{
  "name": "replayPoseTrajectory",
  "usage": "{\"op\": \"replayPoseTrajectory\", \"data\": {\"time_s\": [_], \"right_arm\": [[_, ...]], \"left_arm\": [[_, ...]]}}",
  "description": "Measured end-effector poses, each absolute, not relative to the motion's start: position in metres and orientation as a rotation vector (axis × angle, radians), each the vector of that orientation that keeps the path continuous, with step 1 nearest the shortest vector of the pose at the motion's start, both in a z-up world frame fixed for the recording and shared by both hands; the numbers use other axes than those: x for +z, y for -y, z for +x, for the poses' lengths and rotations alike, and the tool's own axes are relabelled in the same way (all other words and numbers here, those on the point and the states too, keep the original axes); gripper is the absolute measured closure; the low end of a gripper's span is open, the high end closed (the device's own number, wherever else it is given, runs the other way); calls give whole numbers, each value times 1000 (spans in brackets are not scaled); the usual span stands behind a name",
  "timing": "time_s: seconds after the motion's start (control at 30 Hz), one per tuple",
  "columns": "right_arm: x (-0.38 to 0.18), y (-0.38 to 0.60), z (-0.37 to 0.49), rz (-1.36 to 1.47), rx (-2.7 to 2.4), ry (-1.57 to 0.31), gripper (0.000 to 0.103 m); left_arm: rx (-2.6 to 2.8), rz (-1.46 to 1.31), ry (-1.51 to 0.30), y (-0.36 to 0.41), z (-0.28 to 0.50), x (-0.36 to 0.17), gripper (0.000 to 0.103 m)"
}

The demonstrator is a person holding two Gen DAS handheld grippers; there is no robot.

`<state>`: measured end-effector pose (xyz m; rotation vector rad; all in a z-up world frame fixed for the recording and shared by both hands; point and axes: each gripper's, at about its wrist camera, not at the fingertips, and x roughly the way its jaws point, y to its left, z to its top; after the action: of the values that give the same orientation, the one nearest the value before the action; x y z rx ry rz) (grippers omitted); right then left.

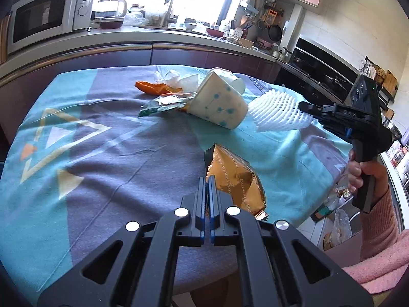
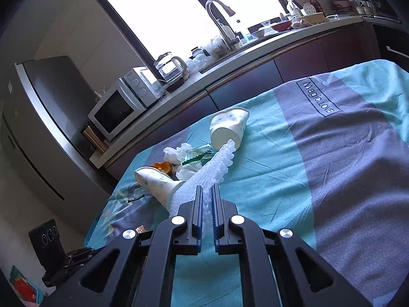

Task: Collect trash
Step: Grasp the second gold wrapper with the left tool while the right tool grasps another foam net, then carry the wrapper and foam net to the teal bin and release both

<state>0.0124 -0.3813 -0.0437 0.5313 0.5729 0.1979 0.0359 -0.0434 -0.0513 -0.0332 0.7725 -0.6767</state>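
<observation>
Left gripper (image 1: 207, 179) is pressed together on a gold wrapper (image 1: 235, 176), lifted above the cloth (image 1: 115, 166). Right gripper (image 2: 207, 188) pinches white foam netting (image 2: 212, 168), held by a hand (image 1: 358, 174) at far right. Beyond lie two paper cups (image 2: 230, 128), orange peel (image 1: 153, 87), tissue (image 2: 179, 152) and a green wrapper (image 1: 158, 105), clustered mid-table. Near and left cloth is bare; a counter (image 1: 127, 38) borders the far edge.
</observation>
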Motion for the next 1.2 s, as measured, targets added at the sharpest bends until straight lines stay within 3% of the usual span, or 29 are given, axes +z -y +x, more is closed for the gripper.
{"op": "replayPoseTrajectory", "data": {"time_s": [0.5,1.2], "right_arm": [[5,336,3,492,425,-472,97],[-2,129,124,389,863,-651,97]], "left_arm": [[-509,-61,-707,-20,35,-34,101],[-120,-158,-563,-180,11,7,101]]}}
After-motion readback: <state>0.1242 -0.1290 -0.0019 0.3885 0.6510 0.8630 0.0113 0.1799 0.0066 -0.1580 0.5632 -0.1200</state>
